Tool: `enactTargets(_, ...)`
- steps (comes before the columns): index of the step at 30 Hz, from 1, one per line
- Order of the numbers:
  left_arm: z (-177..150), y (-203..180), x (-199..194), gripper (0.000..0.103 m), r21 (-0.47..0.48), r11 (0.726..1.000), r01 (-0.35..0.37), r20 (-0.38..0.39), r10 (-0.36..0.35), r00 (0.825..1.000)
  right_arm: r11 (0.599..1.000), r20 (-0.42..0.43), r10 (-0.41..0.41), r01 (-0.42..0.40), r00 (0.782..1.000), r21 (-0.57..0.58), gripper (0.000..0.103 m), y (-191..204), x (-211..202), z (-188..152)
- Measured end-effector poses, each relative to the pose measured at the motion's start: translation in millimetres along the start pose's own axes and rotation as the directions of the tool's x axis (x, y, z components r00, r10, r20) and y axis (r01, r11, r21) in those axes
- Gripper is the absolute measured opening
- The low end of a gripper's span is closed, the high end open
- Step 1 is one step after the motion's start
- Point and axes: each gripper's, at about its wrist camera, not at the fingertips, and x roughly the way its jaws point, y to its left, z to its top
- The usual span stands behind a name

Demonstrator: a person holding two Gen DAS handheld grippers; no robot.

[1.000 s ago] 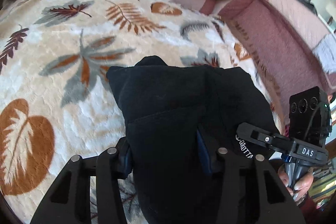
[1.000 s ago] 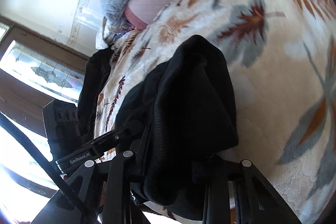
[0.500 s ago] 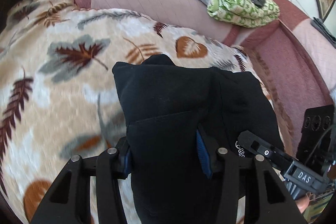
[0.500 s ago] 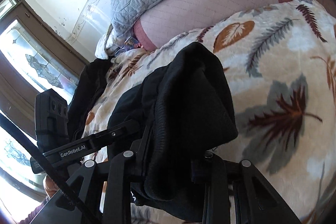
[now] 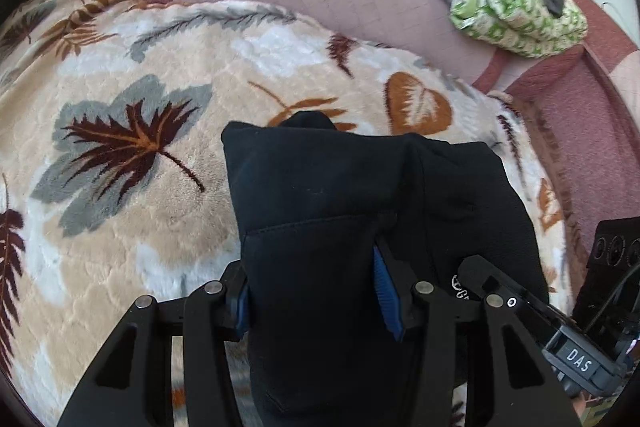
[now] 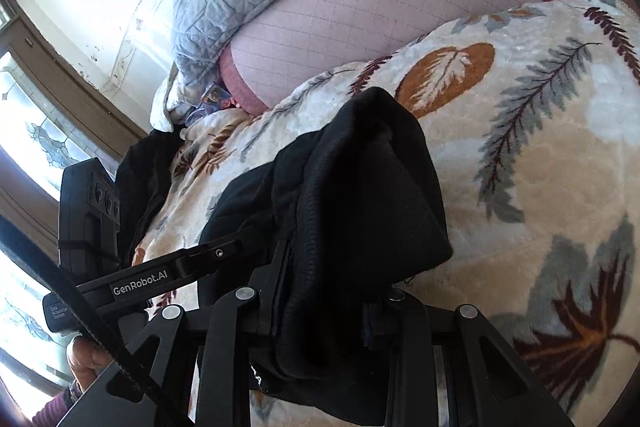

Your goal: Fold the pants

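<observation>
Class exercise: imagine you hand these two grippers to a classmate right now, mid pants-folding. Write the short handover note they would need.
Left gripper: shut on the black pants, a thick folded bundle between its blue pads.
Right gripper: shut on the same pants, bunched layers draped over it.
Location: the pants are held above the leaf-print blanket on the sofa, the two grippers close side by side.
Done: the pants look folded into a compact bundle, though how many folds cannot be told.
Left: probably lower the bundle onto the blanket, open both grippers, and square up the edges if needed.
</observation>
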Motion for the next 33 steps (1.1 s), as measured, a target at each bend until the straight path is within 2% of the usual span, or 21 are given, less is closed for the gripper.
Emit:
enactTargets(2, -1.7, 0.5, 7.9, 0.054, 0.014, 1.000, -0.028, 0.005, 0.028, 1.000, 1.000, -0.019, -0.003, 0.004, 1.000, 0.013, 0.031, -6.7, 11.6, 1.1)
enactTargets(4, -2.8, 1.5, 10.9, 0.065, 0.014, 0.999, -0.039, 0.014, 0.039, 0.999, 0.999, -0.058, -0.027, 0.030, 0.998, 0.043, 0.035, -16.7, 22.7, -1.9)
enactTargets(6, -1.9, 5.1, 13.6, 0.076, -0.007, 0.999, -0.051, 0.016, 0.051, 0.999, 0.996, -0.084, -0.034, 0.041, 0.996, 0.078, 0.042, -26.6, 28.8, -4.3)
enactTargets(7, -1.4, 8.1, 14.6, 0.078, -0.022, 0.999, -0.049, 0.014, 0.049, 0.999, 0.993, -0.093, -0.032, 0.042, 0.995, 0.108, 0.050, -33.3, 31.0, -5.4)
enactTargets(10, -1.5, 19.0, 11.3, 0.078, -0.074, 0.997, 0.003, 0.000, -0.002, 1.000, 0.985, -0.085, 0.012, 0.003, 0.996, 0.174, 0.053, -44.1, 28.7, -5.0)
enactTargets(14, -11.2, 28.0, -12.8, 0.078, -0.100, 0.995, 0.029, 0.018, -0.027, 0.999, 0.986, -0.056, -0.021, 0.029, 0.998, 0.162, 0.059, -40.7, 17.4, -2.9)
enactTargets(20, -51.4, 27.8, -68.1, 0.078, -0.064, 0.997, -0.044, 0.087, 0.049, 0.995, 0.982, 0.040, -0.089, 0.081, 0.995, 0.169, 0.059, -36.0, -14.5, -4.7)
enactTargets(24, -91.4, 10.9, -109.5, 0.079, 0.006, 0.995, -0.099, 0.187, 0.096, 0.978, 0.978, 0.093, -0.134, 0.117, 0.987, 0.171, 0.061, -26.6, -40.8, -17.5)
enactTargets(26, -109.6, 2.0, -128.7, 0.079, 0.031, 0.992, -0.125, 0.246, 0.114, 0.963, 0.978, 0.109, -0.144, 0.124, 0.984, 0.169, 0.063, -19.5, -52.8, -23.3)
enactTargets(29, -137.5, -16.4, -162.7, 0.082, 0.061, 0.981, -0.183, 0.369, 0.148, 0.917, 0.980, 0.140, -0.156, 0.135, 0.978, 0.145, 0.064, -2.8, -74.2, -33.0)
enactTargets(31, -156.5, -26.6, -187.4, 0.093, 0.057, 0.975, -0.213, 0.457, 0.164, 0.874, 0.983, 0.173, -0.162, 0.144, 0.971, 0.112, 0.066, 11.3, -93.1, -42.9)
enactTargets(32, -163.9, -29.9, -198.7, 0.095, 0.047, 0.972, -0.231, 0.499, 0.178, 0.848, 0.984, 0.187, -0.163, 0.145, 0.969, 0.104, 0.069, 16.2, -101.3, -48.5)
enactTargets(33, -172.4, -34.7, -211.8, 0.098, 0.037, 0.965, -0.259, 0.549, 0.197, 0.812, 0.985, 0.200, -0.159, 0.141, 0.967, 0.100, 0.071, 21.1, -110.0, -55.5)
